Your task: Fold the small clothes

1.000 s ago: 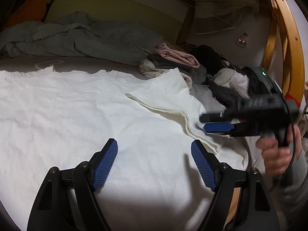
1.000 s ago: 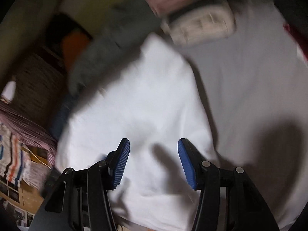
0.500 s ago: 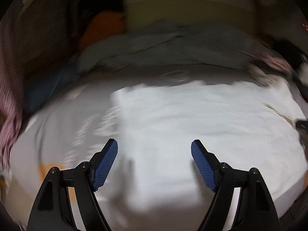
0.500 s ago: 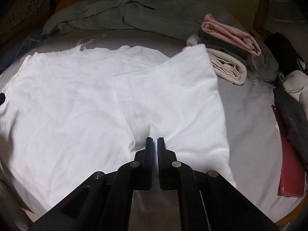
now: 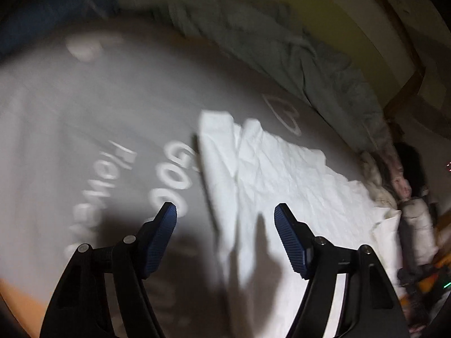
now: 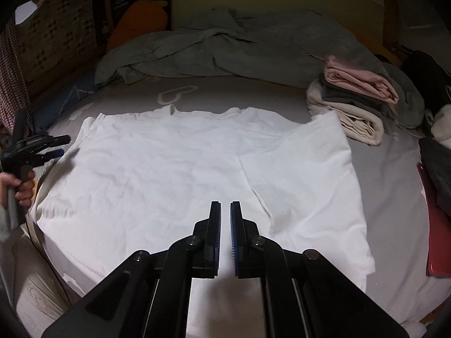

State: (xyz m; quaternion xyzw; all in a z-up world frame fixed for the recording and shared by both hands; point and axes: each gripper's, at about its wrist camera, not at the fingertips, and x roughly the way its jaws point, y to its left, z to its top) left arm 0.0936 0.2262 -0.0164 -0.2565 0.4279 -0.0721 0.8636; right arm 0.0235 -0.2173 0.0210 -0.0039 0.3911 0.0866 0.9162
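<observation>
A white garment (image 6: 169, 169) lies spread flat on the grey bed, with its right side folded over onto itself (image 6: 304, 174). My right gripper (image 6: 225, 211) is shut and empty, hovering over the garment's near middle. My left gripper (image 5: 225, 214) is open and empty, above the garment's left edge (image 5: 220, 169). It also shows in the right wrist view (image 6: 53, 146), held by a hand at the far left beside the garment's left edge.
A stack of folded clothes (image 6: 355, 104) sits at the back right of the bed. A crumpled grey-green blanket (image 6: 225, 50) lies along the back. Dark clothes (image 6: 434, 163) and a red object (image 6: 437, 219) lie at the right edge. The grey sheet (image 5: 84, 140) has white lettering.
My left gripper has swung left from the garment's middle to its left edge, staying open. My right gripper has closed and drawn back to the garment's near middle.
</observation>
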